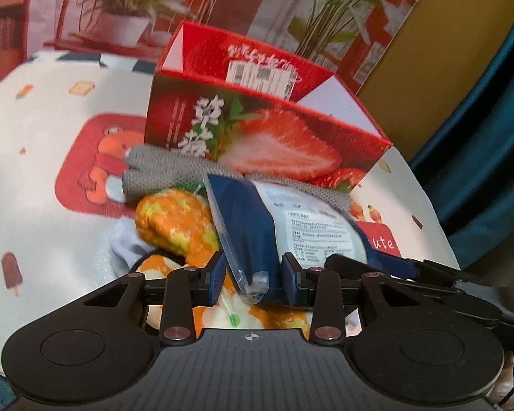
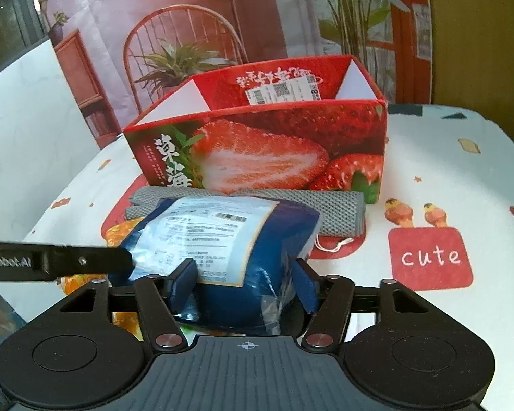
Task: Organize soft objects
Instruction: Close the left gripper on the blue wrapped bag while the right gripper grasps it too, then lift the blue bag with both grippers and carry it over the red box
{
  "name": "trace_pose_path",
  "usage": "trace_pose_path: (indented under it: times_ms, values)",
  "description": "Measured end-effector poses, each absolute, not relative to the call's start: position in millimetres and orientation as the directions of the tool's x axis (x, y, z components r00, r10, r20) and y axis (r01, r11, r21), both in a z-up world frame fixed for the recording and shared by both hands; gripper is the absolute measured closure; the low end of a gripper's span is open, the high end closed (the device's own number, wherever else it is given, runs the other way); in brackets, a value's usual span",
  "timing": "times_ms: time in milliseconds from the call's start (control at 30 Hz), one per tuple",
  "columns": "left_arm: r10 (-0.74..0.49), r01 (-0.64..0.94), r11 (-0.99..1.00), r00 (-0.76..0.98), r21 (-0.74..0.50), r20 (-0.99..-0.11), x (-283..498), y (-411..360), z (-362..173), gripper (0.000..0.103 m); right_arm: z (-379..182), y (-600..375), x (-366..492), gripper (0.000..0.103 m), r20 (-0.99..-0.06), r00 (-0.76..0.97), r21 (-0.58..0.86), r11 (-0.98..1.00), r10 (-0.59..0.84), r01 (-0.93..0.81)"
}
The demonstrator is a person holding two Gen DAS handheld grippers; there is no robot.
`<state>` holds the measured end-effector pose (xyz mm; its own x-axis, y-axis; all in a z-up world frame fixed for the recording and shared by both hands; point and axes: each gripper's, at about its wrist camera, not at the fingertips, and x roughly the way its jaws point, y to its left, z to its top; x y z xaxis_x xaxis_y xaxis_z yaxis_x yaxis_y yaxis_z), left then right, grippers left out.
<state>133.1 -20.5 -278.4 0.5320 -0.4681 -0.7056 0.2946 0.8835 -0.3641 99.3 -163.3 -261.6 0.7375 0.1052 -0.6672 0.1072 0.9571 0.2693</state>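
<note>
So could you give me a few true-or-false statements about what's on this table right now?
1. Both grippers, left gripper and right gripper, are closed on the blue packet. True.
2. The strawberry box is closed with a lid. False: its top is open.
3. A grey knitted roll lies just in front of the box. True.
4. The blue packet is already inside the box. False: it is in front of the box, held by the grippers.
</note>
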Motion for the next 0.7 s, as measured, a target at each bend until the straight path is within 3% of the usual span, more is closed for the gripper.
trace_pose_path:
  times_ms: [100,200,700]
  values:
    - [-0.495,0.287,0.869,0.515,-0.402,-0.7,136.8,-18.9,-284.5,0.065,-265.6,-167.8,100.1,0.04,-0.667,0.736,0.29,0.949,0.111,0.12]
    - [-0.515,0.282,0.857,0.499,-0.431,-0.697,139.7,-19.7,-288.1,0.065,-266.7,-168.3,100.7,0.046,-0.663,0.737,0.305,0.946,0.129,0.108]
    - [-0.552,0.342,0.833,0.524,-0.434,-0.648,133.7,-22.8,-267.4,0.073,-245.2,-160.7,93.8,0.063,-0.625,0.772,0.265,0.962,0.119,0.066]
